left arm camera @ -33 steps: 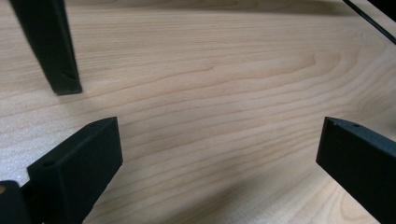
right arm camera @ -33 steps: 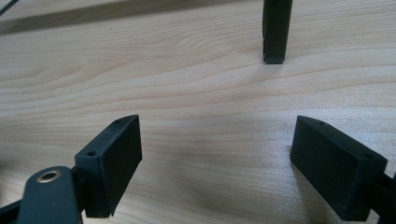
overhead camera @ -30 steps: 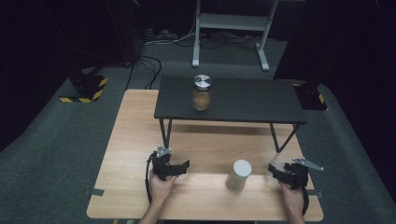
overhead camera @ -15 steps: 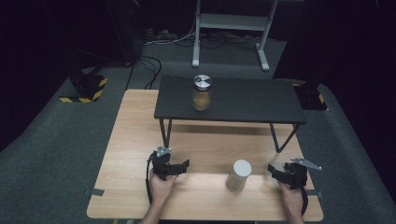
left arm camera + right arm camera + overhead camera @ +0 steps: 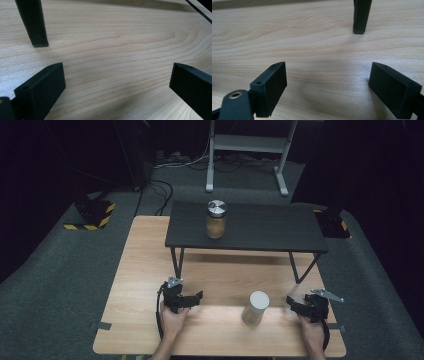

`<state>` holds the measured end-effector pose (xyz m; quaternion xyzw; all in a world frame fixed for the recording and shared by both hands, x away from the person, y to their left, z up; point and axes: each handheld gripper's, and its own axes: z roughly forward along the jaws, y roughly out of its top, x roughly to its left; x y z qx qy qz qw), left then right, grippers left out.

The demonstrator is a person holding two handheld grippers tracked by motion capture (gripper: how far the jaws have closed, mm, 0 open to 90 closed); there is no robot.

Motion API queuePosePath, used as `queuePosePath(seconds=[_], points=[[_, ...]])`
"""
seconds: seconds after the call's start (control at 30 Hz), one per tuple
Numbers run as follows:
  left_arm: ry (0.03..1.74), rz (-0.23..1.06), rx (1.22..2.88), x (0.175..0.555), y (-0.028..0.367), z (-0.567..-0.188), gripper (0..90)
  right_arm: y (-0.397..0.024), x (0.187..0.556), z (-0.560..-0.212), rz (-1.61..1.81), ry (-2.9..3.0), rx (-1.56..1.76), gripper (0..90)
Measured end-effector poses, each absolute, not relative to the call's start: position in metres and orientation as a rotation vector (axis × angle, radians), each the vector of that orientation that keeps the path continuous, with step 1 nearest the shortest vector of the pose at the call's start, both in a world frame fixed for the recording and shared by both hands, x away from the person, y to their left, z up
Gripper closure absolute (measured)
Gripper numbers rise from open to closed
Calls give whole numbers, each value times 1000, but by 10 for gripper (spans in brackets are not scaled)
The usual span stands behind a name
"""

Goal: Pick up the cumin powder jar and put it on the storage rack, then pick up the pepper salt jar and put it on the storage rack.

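Observation:
A glass jar (image 5: 216, 219) with a silver lid and brownish contents stands on the left part of a black raised shelf (image 5: 270, 227). A pale jar with a white lid (image 5: 255, 307) stands on the wooden table (image 5: 145, 265) near the front, between the two hands. My left gripper (image 5: 197, 298) rests on the table to the left of it, jaws apart and pointing toward it. My right gripper (image 5: 290, 302) rests to its right, also open. Bare wood lies between the left gripper's (image 5: 117, 80) jaws and between the right gripper's (image 5: 328, 82) jaws.
The shelf's thin black legs stand on the table: one leg (image 5: 33, 25) ahead of the left jaws, another leg (image 5: 361, 16) ahead of the right jaws. Dark carpet surrounds the table. A metal stand (image 5: 245, 150) and cables sit behind it.

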<state>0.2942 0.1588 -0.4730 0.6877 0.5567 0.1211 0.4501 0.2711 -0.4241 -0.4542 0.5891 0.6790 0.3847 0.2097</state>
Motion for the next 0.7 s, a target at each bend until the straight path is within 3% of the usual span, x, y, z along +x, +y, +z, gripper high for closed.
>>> queuePosePath(seconds=[0.7], points=[[1376, 291, 1690, 294, 161, -474, 5, -416, 274, -451, 1018, 1923, 1605, 100]])
